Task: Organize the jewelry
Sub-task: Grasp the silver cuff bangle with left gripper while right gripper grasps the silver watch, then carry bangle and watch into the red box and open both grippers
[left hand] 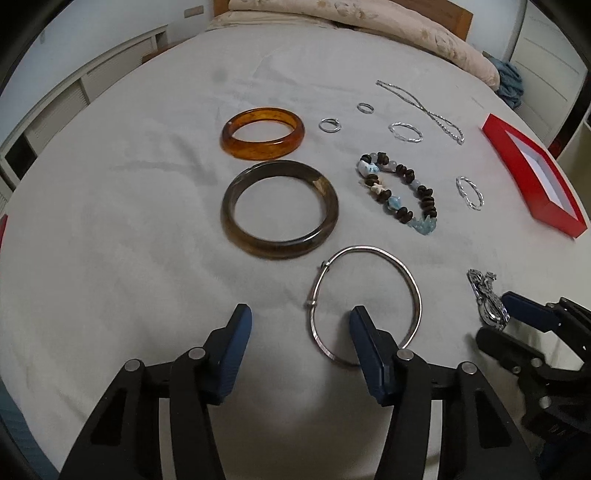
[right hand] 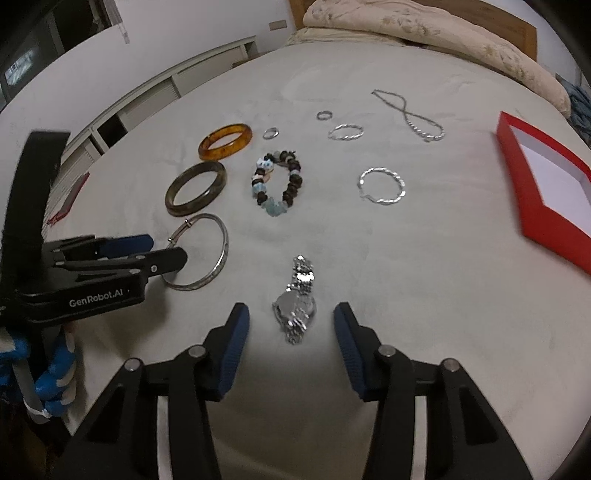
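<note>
Jewelry lies on a grey bed sheet (left hand: 110,221). My left gripper (left hand: 301,317) is open; its right finger sits inside a thin silver bangle (left hand: 413,280), which also shows in the right wrist view (right hand: 221,258). My right gripper (right hand: 291,317) is open, its fingers on either side of a silver watch (right hand: 297,306), which also shows in the left wrist view (left hand: 487,299). Beyond lie a dark bangle (left hand: 279,208), an amber bangle (left hand: 263,133), a beaded bracelet (left hand: 400,192), twisted silver hoops (left hand: 470,192), small rings (left hand: 329,124) and a silver chain (left hand: 421,109).
An open red box (left hand: 532,173) with a white inside lies at the right edge of the bed; it also shows in the right wrist view (right hand: 517,177). A cream quilt (left hand: 369,22) is piled at the head of the bed. White cabinets (left hand: 74,96) stand to the left.
</note>
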Available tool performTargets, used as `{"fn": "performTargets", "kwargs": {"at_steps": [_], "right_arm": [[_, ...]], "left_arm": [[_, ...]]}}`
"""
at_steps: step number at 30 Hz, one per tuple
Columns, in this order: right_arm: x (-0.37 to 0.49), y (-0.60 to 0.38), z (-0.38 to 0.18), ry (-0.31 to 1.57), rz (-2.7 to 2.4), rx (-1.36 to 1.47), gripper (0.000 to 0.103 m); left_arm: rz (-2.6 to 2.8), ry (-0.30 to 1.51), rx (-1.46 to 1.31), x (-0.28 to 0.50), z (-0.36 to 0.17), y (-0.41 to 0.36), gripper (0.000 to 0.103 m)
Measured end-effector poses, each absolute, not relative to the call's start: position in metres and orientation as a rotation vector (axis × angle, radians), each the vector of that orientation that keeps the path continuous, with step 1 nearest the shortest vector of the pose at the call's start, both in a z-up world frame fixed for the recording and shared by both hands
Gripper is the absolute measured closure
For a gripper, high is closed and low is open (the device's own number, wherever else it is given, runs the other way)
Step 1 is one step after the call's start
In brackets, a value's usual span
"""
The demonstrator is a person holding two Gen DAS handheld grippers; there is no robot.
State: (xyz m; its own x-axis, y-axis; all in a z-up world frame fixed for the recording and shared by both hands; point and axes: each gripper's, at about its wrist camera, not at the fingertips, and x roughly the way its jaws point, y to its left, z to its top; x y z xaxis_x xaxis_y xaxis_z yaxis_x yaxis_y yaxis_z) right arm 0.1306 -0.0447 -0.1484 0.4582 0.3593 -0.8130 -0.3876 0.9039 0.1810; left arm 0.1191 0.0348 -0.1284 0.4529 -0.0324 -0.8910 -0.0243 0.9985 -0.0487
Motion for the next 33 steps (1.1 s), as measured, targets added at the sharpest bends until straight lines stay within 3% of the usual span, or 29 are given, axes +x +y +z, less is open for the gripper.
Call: {"fn": "performTargets", "kwargs": {"at_steps": [2,3,6,23,33], "right_arm": [[0.134,-0.04,-0.153,0.997,0.454,-0.063,0.072],[0.136,-0.04,-0.154,0.998,0.451,-0.065,0.079],[0.139,-0.042,-0.154,1.006,0.457,-0.051,0.08],[0.099,-0.097,-0.097,0.893,0.418,0.069,0.08],[0.12,-0.186,-0.045,0.783,0.295,0.069,0.08]], "left_arm": [[-0.01,1.101,-0.036,0.121,-0.129,0.031,0.056],[-0.018,1.098,-0.023,0.121,-0.129,0.028,0.066],[-0.055,1.098,-0.001,0.121,-0.127,0.015,0.097],[-0.091,1.017,-0.002,0.101,-0.067,-0.011,0.097],[-0.256,0.953,0.016,0.152,-0.018,-0.097,0.097]]}}
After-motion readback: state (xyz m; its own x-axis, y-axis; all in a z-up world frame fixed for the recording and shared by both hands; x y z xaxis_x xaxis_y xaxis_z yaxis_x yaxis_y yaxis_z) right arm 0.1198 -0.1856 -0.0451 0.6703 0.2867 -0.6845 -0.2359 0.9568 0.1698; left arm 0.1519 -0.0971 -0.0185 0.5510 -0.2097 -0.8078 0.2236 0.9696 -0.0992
